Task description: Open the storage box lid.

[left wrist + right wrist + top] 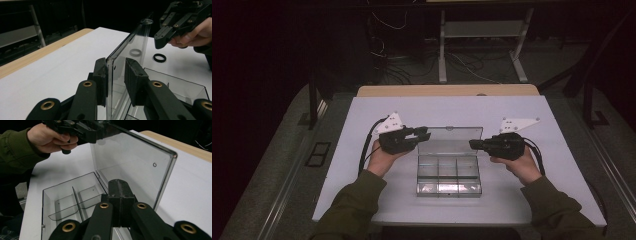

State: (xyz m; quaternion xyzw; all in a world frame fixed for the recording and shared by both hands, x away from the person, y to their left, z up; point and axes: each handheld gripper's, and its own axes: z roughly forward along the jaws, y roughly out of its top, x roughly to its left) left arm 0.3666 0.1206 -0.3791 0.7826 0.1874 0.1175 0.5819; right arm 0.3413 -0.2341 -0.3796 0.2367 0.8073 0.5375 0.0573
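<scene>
The left gripper point(113, 75) is shown with its jaws narrowed around the left edge of the raised clear lid point(135, 47); one pad lies against the pane, the other stands just off it, so no clamp is seen. The right gripper point(119, 195) is closed — its pads pressed flat together just beside the lid's right edge point(140, 162), nothing visible between them. The lid stands upright at the far side of the transparent compartment box point(449, 175), which rests at the middle of the white table point(362, 200). A black ring point(159, 57) lies on the table beyond the lid, well apart from the jaws.
</scene>
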